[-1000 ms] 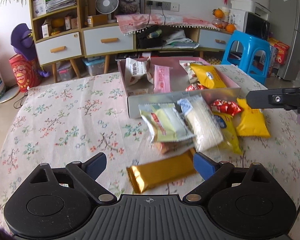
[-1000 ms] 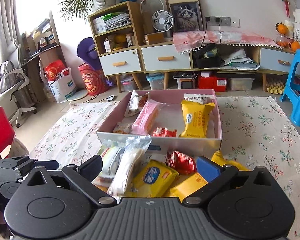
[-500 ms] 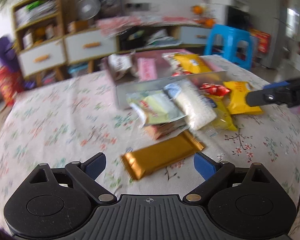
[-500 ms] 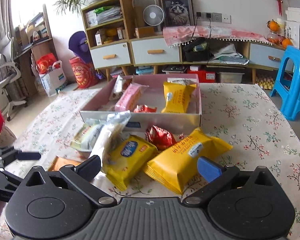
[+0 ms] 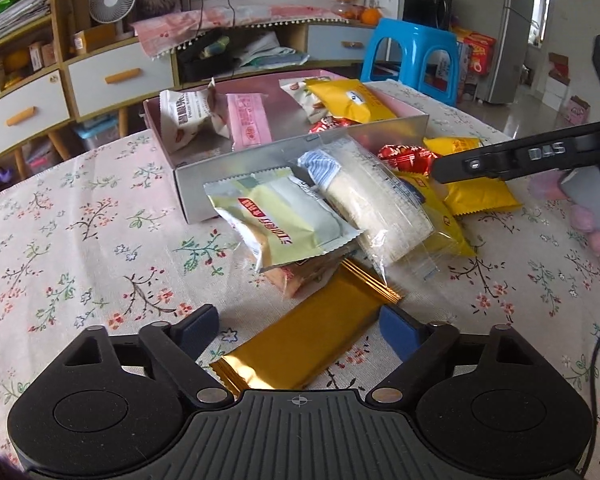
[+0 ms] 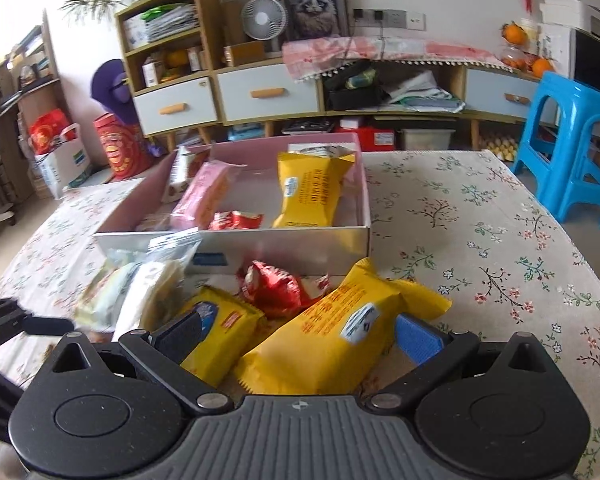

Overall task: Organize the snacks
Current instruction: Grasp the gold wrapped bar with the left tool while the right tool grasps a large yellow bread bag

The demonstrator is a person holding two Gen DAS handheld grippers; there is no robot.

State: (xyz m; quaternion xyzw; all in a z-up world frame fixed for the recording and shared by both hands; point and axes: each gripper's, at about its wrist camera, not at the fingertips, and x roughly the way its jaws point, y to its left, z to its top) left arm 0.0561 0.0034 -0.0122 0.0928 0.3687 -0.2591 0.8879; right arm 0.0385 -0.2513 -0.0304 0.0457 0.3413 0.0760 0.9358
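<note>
At lower centre of each frame, the spread left gripper (image 5: 299,326) straddles a gold bar (image 5: 308,334); the spread right gripper (image 6: 298,336) straddles a yellow pack (image 6: 332,340).

In the left wrist view, an orange-wrapped snack (image 5: 296,276) near the centre of the frame is lying mostly buried under the pale green packet (image 5: 280,216), so only its lower corner is showing. The gold bar (image 5: 308,332) is running under the gripper body at the bottom, its near end hidden. At the right edge, the right gripper (image 5: 512,158) is being cut off, and the pink shapes (image 5: 596,228) beneath it are too blurred to name, perhaps a sleeve.

In the right wrist view, the pale packets (image 6: 140,296) at centre left are smearing into a blur, their print unreadable. The left gripper (image 6: 4,320) is being cropped by the left edge, its fingertips out of sight.
</note>
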